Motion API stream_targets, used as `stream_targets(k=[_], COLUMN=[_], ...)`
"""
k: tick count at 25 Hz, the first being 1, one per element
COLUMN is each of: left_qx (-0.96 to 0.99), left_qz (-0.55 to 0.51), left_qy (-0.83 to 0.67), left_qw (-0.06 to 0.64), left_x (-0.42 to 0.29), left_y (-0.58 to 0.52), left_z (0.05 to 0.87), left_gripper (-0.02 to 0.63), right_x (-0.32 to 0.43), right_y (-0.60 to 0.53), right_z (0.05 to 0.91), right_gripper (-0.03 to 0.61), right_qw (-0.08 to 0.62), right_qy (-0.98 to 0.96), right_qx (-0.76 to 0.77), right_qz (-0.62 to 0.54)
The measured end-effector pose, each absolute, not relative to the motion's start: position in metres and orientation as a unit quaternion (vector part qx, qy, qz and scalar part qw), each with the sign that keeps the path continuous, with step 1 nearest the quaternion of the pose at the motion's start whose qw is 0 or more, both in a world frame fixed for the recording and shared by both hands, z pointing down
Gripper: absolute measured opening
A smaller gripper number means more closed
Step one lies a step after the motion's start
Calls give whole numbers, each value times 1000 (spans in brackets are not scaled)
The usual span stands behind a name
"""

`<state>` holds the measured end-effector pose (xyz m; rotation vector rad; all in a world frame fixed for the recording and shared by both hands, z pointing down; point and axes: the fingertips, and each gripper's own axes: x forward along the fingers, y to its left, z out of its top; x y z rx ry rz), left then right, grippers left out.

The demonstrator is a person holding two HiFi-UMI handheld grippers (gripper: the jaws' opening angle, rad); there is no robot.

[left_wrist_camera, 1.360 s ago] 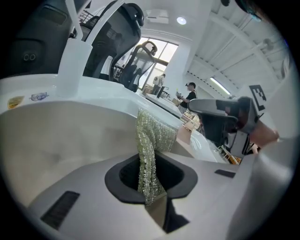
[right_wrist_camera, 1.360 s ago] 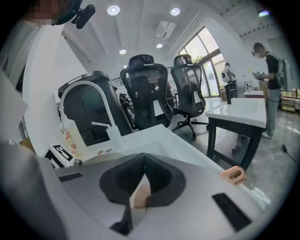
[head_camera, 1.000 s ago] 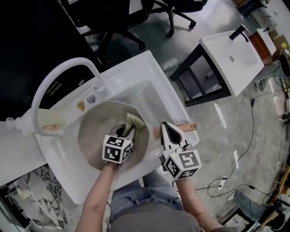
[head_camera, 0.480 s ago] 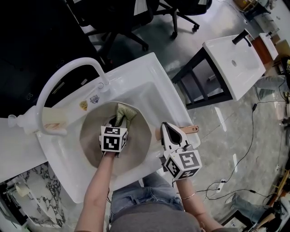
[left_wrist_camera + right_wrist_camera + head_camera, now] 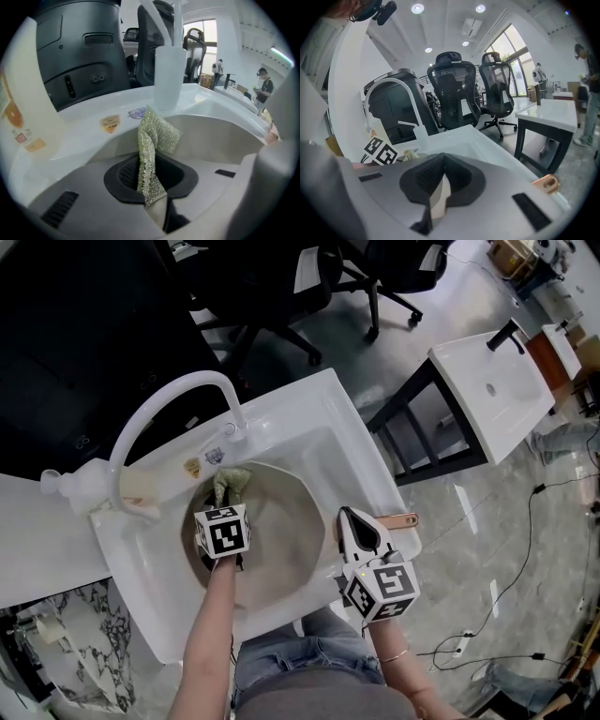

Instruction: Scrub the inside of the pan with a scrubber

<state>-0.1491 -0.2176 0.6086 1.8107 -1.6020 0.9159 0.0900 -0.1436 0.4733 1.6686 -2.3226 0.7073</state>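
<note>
— Fingers (image 5: 123,178) of the left gripper (image 5: 225,510) pinch a folded green scrubber (image 5: 153,136), its free end standing up past the pads at the far-left wall of the pan (image 5: 286,521). Where does the pan sit?

— It lies in the white sink (image 5: 314,409), below the curved faucet (image 5: 202,379). The right gripper (image 5: 354,521) has its jaws pressed together on the pan handle (image 5: 401,519), whose copper-coloured end pokes out over the sink's near-right rim.

— What would good scrubbing look like from here?

— By the look of it, only the tip of the mesh meets the wall. Tilting the left gripper lower would probably lay more of the scrubber flat on the surface. Overlapping strokes, from wall to floor and then round, should cover the whole inside.

— And the right gripper's part?

— Bracing. If the clamp on the handle slackens, the pan may well spin or slide in the basin under each push. The pinch on the scrubber looks narrow too, so hard pressure could pull the mesh free.
</note>
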Motion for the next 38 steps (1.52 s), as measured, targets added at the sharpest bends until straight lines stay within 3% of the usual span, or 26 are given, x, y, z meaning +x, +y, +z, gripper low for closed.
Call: stream_targets(k=[9, 15, 19, 22, 25, 34, 38], left_qx=[602, 576, 605, 655, 700, 659, 611], left_qz=[355, 301, 275, 315, 395, 612, 676], left_qy=[-658, -703, -693, -638, -571, -374, -261], left_qw=[279, 290, 282, 252, 165, -225, -317], left_x=[-191, -202, -203, -194, -183, -148, -139], left_y=[-191, -168, -154, -153, -160, -185, -182], left_z=[595, 562, 529, 519, 516, 530, 551], left_gripper=[67, 67, 67, 67, 67, 67, 66], right_x=[80, 73, 66, 62, 63, 79, 88], right_y=[-134, -126, -126, -125, -123, -111, -105], right_z=[460, 452, 446, 444, 444, 445, 445], right_gripper=[11, 11, 11, 11, 11, 11, 11], right_qw=[89, 85, 83, 84, 87, 89, 87], right_qy=[-799, -808, -815, -817, -816, -795, -787], right_qx=[550, 538, 531, 528, 531, 559, 571], right_qz=[225, 223, 217, 214, 213, 216, 217])
